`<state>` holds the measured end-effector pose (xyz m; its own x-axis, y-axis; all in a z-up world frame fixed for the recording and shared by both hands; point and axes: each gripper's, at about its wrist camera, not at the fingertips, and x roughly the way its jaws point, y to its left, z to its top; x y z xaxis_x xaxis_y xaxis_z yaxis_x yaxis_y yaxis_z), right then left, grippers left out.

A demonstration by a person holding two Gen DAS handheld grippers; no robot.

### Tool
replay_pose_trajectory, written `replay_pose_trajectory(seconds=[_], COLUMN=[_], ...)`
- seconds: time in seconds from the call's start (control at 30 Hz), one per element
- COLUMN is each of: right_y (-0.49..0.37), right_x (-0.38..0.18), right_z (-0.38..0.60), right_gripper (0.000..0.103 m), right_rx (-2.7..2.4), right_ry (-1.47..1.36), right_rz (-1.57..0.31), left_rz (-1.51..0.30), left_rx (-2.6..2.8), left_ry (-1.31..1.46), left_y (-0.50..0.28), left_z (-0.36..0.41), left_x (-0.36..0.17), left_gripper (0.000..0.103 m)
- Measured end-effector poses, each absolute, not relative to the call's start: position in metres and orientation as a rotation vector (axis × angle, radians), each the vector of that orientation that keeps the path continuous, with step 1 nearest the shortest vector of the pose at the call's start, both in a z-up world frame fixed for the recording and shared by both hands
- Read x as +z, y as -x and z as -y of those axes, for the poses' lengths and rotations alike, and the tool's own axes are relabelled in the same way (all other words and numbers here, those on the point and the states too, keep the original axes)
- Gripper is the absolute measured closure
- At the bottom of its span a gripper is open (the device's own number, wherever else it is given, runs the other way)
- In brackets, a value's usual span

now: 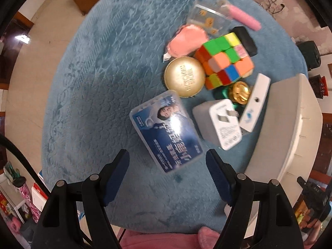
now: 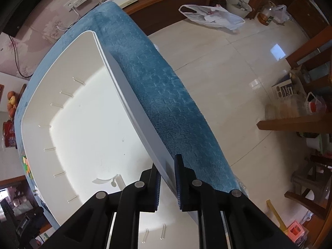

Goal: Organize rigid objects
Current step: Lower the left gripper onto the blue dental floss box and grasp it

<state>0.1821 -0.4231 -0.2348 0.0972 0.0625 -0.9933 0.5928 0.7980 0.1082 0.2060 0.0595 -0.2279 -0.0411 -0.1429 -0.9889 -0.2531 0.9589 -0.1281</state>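
The left gripper [image 1: 167, 167] points down over the blue plush cover [image 1: 99, 87], its jaws spread wide and holding nothing. Just ahead of them, between the two fingertips' lines, lies a clear flat card case [image 1: 166, 130] with a blue printed label. Beyond it sits a round gold tin [image 1: 184, 76], and to the right of the case a white charger plug [image 1: 217, 122] with a slim white device [image 1: 256, 101] leaning beside it. Farther out are a colourful puzzle cube [image 1: 225, 62], a small gold and green piece [image 1: 238, 93], a pink pouch [image 1: 186, 40], a clear card holder [image 1: 209, 19], a pink tube [image 1: 244, 17] and a black object [image 1: 245, 39].

The right gripper [image 2: 167, 178] has its jaws drawn close, pinching the near wall of the white bin [image 2: 132, 103]; no earlier view shows how they moved. The bin's inside, to the left of the jaws, holds nothing visible. The cover runs along the right of the wall, with tiled floor [image 2: 228, 72] beyond.
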Motion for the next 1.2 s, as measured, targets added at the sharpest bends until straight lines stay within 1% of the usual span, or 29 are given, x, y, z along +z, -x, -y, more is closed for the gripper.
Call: replay_pose_trajectory(seconds=[0.2, 0.33, 0.53, 0.73, 0.9, 1.2], right_y=[-0.180, -0.179, -0.181, -0.182, -0.184, -0.187], right_x=[-0.230, -0.230, -0.231, -0.232, -0.234, -0.238], right_z=[0.416, 0.414, 0.414, 0.417, 0.419, 0.427], right_gripper=[0.088, 0.088, 0.087, 0.087, 0.088, 0.090], right_rx=[-0.466, -0.481, -0.484, -0.464, -0.433, -0.321], right_ry=[-0.556, -0.551, -0.562, -0.562, -0.565, -0.551], right_rz=[-1.424, -1.420, -1.419, -1.431, -1.443, -1.474], left_rz=[-1.671, -1.698, -1.739, -1.734, -1.712, -1.693], left_rx=[0.064, 0.031, 0.054, 0.075, 0.104, 0.168], left_ry=[0.281, 0.348, 0.359, 0.393, 0.412, 0.410], left_y=[-0.218, -0.225, -0.238, -0.246, -0.241, -0.199], left_z=[-0.061, -0.062, -0.055, -0.063, -0.066, -0.056], left_x=[-0.253, -0.264, -0.279, -0.291, -0.291, -0.269], left_gripper=[0.024, 0.023, 0.023, 0.025, 0.027, 0.032])
